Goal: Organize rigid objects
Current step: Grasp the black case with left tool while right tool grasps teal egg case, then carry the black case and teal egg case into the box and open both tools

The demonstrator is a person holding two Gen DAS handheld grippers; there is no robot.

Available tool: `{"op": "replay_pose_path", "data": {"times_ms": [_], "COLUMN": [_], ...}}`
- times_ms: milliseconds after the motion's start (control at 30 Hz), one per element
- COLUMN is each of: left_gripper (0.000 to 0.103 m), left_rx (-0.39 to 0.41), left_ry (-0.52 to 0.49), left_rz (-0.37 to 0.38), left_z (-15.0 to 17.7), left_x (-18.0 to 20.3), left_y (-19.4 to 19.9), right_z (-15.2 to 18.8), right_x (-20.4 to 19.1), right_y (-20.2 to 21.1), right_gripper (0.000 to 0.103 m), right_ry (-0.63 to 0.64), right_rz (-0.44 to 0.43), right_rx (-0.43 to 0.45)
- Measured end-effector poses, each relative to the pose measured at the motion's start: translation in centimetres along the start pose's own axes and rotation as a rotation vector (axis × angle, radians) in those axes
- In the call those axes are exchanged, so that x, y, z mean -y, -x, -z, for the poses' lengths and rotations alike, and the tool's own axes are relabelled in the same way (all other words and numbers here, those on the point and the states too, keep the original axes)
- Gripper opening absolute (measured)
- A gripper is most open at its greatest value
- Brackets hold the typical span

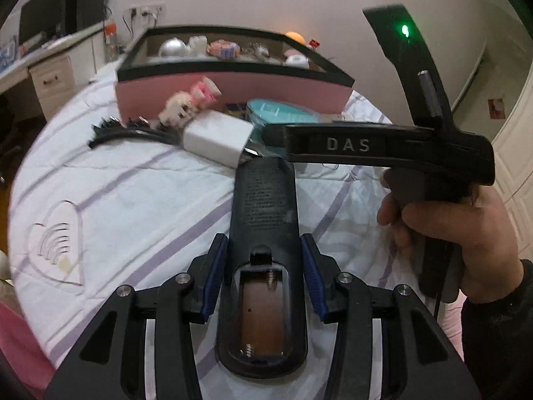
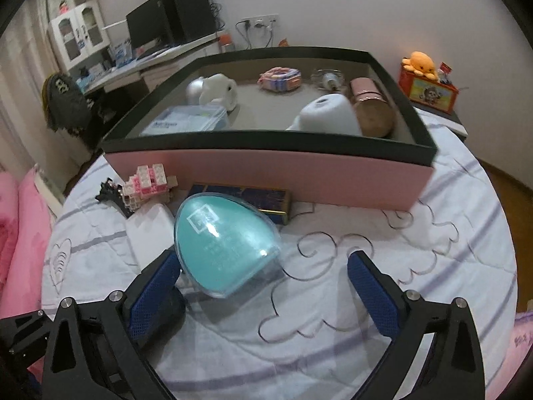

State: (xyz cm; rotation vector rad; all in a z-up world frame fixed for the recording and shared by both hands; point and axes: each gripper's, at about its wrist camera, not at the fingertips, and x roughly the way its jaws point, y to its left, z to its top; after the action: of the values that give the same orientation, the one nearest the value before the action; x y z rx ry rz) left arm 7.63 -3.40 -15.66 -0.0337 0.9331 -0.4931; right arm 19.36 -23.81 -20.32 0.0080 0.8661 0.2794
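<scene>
My left gripper (image 1: 263, 250) is shut on a black remote control (image 1: 263, 220) that lies back side up with its battery bay open, over the bed. My right gripper (image 2: 266, 276) is open, its fingers on either side of a teal egg-shaped case (image 2: 223, 246) on the quilt; it also shows in the left wrist view (image 1: 279, 111). The right gripper's body crosses the left wrist view (image 1: 366, 143). A pink box with a black rim (image 2: 266, 166) holds several items behind them. A white charger (image 1: 216, 138), a pink brick toy (image 1: 190, 100) and a black comb (image 1: 133, 133) lie near the box.
A dark blue flat tin (image 2: 246, 196) lies between the egg case and the box. The white quilt (image 2: 366, 266) covers the bed. A desk with a monitor (image 2: 146, 30) stands at the back left. An orange plush (image 2: 421, 61) sits on a tin at the right.
</scene>
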Motion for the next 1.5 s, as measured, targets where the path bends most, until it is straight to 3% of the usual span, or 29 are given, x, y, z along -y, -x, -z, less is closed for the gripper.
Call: {"op": "replay_pose_path", "data": {"times_ms": [100, 167, 200, 400, 900, 1500], "left_gripper": [0.044, 0.044, 0.044, 0.043, 0.043, 0.043], "left_rx": [0.011, 0.013, 0.014, 0.021, 0.109, 0.234], "left_ry": [0.014, 0.02, 0.013, 0.042, -0.002, 0.0], "left_rz": [0.014, 0.021, 0.017, 0.033, -0.035, -0.085], "left_z": [-0.7, -1.1, -1.2, -0.7, -1.6, -7.6], "left_x": [-0.1, 0.0, 0.1, -0.2, 0.6, -1.7], "left_y": [-0.5, -0.7, -0.8, -0.1, 3.7, 6.3], "right_z": [-0.1, -0.1, -0.1, 0.7, 2.2, -2.8], "right_x": [-0.6, -1.0, -1.2, -0.4, 1.4, 0.1], "right_y": [-0.5, -0.4, -0.4, 0.8, 4.7, 7.7], "right_gripper": [0.086, 0.067, 0.064, 0.063, 0.063, 0.064], "right_ry": [0.022, 0.039, 0.044, 0.018, -0.065, -0.001], "right_rz": [-0.023, -0.044, -0.05, -0.037, -0.046, -0.062], "right_rx": [0.0, 0.008, 0.004, 0.007, 0.055, 0.158]}}
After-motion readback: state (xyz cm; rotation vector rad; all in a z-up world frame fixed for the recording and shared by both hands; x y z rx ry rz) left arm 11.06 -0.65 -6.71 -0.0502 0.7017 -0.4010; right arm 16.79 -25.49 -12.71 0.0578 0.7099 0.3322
